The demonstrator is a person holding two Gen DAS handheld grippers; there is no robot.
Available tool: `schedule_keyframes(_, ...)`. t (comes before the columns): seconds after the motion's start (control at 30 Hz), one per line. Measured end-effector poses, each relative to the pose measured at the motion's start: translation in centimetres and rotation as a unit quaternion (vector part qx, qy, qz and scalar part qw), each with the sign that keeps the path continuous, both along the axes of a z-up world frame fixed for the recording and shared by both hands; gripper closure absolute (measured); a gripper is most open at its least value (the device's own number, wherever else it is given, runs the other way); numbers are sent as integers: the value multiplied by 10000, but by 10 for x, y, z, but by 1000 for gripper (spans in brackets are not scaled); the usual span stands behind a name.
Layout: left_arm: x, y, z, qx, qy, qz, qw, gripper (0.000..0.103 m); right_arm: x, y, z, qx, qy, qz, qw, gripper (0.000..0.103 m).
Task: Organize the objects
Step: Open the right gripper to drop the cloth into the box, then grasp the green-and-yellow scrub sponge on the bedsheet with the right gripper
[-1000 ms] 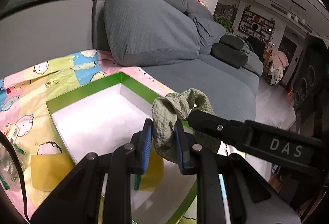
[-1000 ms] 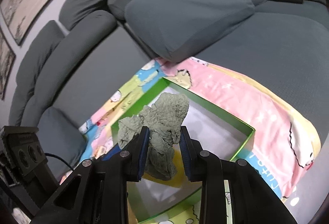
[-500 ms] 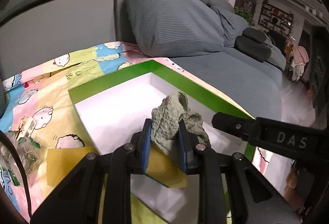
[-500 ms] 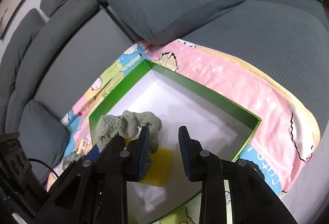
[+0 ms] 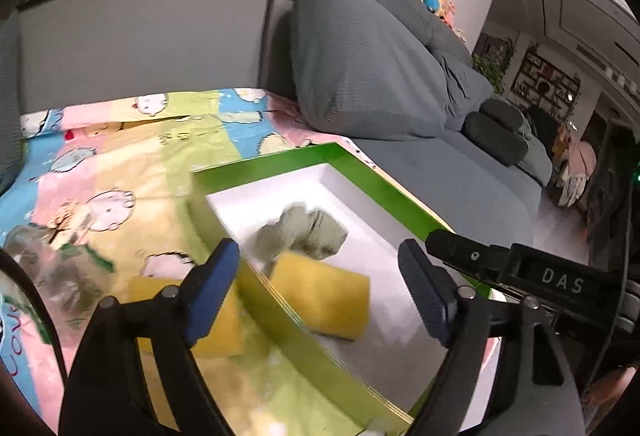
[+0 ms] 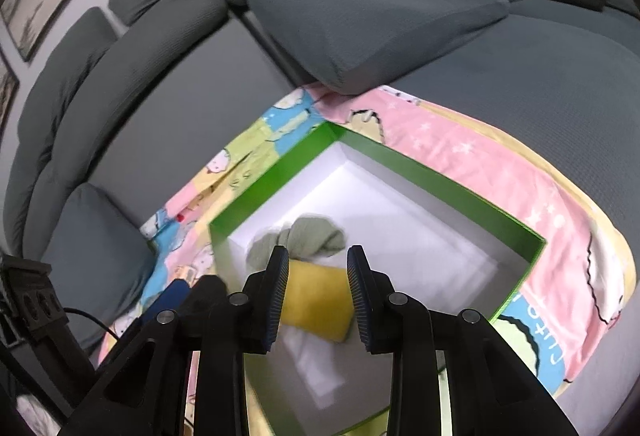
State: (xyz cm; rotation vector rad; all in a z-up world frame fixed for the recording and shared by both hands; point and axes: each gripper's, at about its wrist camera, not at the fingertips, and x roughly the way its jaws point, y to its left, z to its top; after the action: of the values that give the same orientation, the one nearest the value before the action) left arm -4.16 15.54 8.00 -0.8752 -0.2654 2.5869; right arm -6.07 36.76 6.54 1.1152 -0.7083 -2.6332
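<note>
A crumpled grey-green cloth (image 5: 304, 232) (image 6: 312, 236) lies inside the green-rimmed white box (image 5: 320, 156) (image 6: 440, 180), against a yellow sponge (image 5: 320, 296) (image 6: 316, 296). My left gripper (image 5: 318, 252) hovers over the box's near wall. Its jaws are opening wide, and nothing is between the pads. A second yellow sponge (image 5: 224, 332) lies outside the box under the left finger. My right gripper (image 6: 318, 254) hangs above the sponge in the box with its jaws narrow and empty. It shows in the left wrist view as a black bar (image 5: 560, 280).
The box sits on a cartoon-print blanket (image 5: 120, 164) spread over a grey sofa. A large grey cushion (image 5: 360, 76) leans just behind the box. A clear plastic packet (image 5: 52, 268) lies on the blanket at the left.
Both grippers held the cloth a second ago. The right one let go first, then the left jaws opened and the cloth dropped into the box beside the sponge.
</note>
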Motion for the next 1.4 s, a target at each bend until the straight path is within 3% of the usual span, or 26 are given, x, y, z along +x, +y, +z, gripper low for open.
schedule_keyframes(0.13,9,-35,4,80,-102,336,9994,19,1,-19,6,-132,52,313,9994,70)
schedule_keyframes(0.33,25,-94,3,7,-280,857,9959,18,7,-53,16,-161,193,732,9970,56)
schedule_keyframes(0.5,44,-142,-4,21,-454,1342,9899,17,11,-90,17,56,162,1117,9936,35)
schedule_keyframes(0.63,62,-176,-16,61,-698,1710,9828,16,14,-123,11,270,-28,1376,9901,32)
schedule_keyframes(0.77,77,-200,-30,81,-962,2016,9747,16,12,-155,-7,573,-412,1651,9837,16)
schedule_keyframes(0.9,94,-214,-39,144,-1107,2159,9700,16,5,-178,-33,984,-824,1610,9786,16)
schedule_keyframes(1.1,114,-237,-49,532,-1300,2375,9612,12,-3,-195,-48,1594,-848,1484,9723,16)
schedule_keyframes(1.23,111,-241,-56,541,-1423,2495,9563,10,-11,-200,-60,1691,-1039,1321,9712,16)
schedule_keyframes(1.4,103,-246,-65,464,-1523,2609,9521,10,-16,-203,-60,1736,-927,1166,9735,16)
